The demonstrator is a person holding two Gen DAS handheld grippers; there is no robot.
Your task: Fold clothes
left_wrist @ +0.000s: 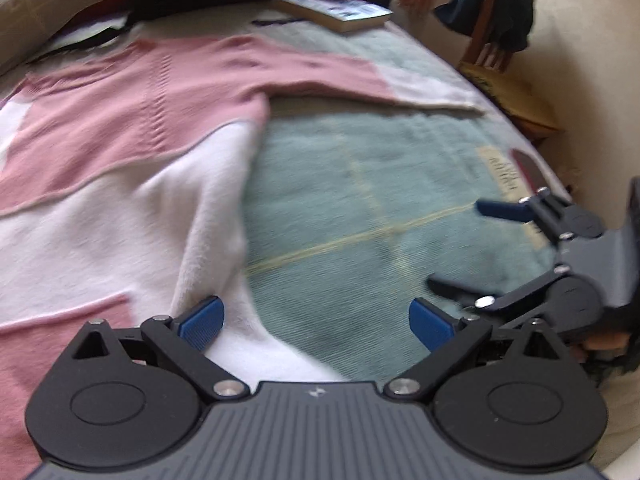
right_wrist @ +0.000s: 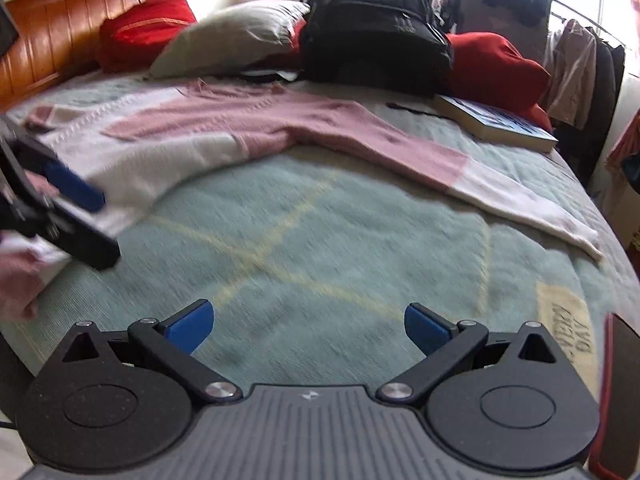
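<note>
Spreading across nearly everything in both views is the bed (right_wrist: 320, 240), covered by a pale green blanket (left_wrist: 360, 200) with thin cream lines crossing it. Next in size, the pink-and-white sweater (left_wrist: 132, 140) lies flat on that blanket: in the left wrist view its body fills the nine o'clock side, and one sleeve (left_wrist: 360, 80) runs out toward two o'clock, pink turning to white at the cuff. From the right wrist view the same sweater stretches across the middle distance, sleeve trailing down to three o'clock.

Up at twelve o'clock in the right view, a black backpack (right_wrist: 376, 32) sits against a grey pillow (right_wrist: 232, 36) and red cushions (right_wrist: 496, 68). A paperback book (right_wrist: 496, 124) rests on the blanket near the sleeve, at about two o'clock.

Now the tools. The left tool (left_wrist: 316, 324) is spread wide, its blue pads well apart, the left pad (left_wrist: 200, 322) just over the white hem of the sweater, gripping nothing. The right tool (right_wrist: 308, 328) is equally wide, hovering over bare blanket, empty. In the left view it shows at four o'clock, well clear of the sweater. A red-edged phone (right_wrist: 616, 400) lies at the bed's edge, four o'clock in the right view.
</note>
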